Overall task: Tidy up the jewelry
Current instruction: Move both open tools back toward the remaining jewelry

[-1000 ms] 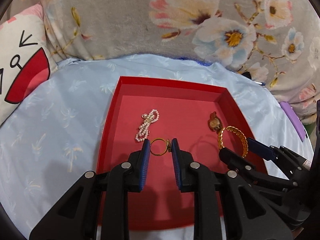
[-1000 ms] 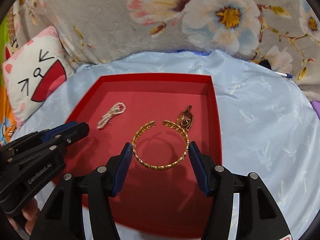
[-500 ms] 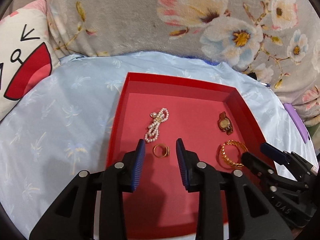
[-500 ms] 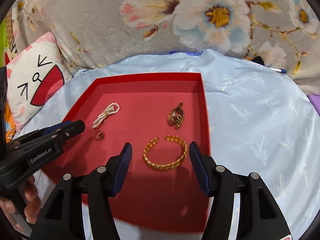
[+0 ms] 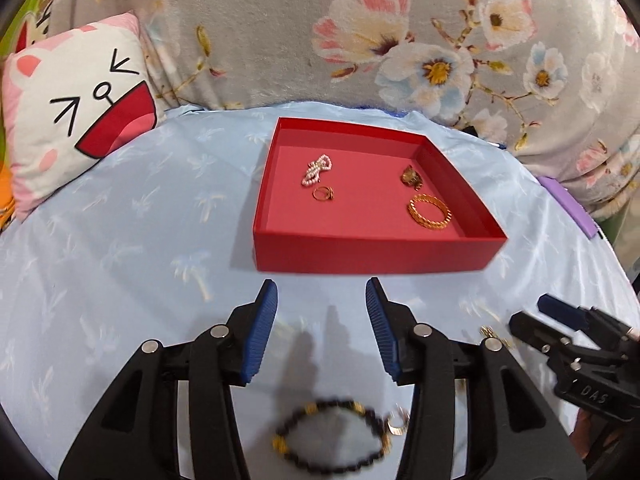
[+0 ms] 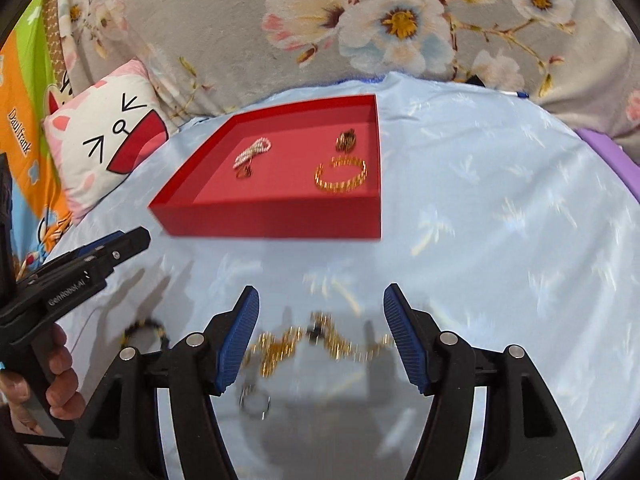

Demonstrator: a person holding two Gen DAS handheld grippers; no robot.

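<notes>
Both of my grippers have pulled back out of the shallow red cardboard tray point(image 5: 372, 254) since a second ago, leaving the thin gold ring point(image 5: 323, 193) and the open gold chain-link bangle point(image 5: 429, 211) lying on its floor where I was holding them over it. Now the left gripper point(image 5: 321, 308) hangs above the pale blue palm-print cloth point(image 5: 132, 240) on the near side of the tray, jaws spread wide with nothing between them; below it on the cloth lies a dark beaded bracelet with gold spacers point(image 5: 332, 436), blurred, with a small gold piece just beside it that I cannot make out. My right gripper point(image 6: 321, 312) is likewise released, fingers apart, over a loose gold chain necklace point(image 6: 316, 344) strewn on the cloth, also smeared by motion. Inside the tray the white pearl strand point(image 5: 316, 170) sits just behind the ring on the left half, and a small brownish-gold watch-like piece point(image 5: 411, 176) sits behind the bangle on the right half; all four lie apart from one another. A white cartoon-cat pillow point(image 5: 72, 104) leans at the left, against a grey floral plush blanket point(image 5: 280, 40) behind the cloth.
</notes>
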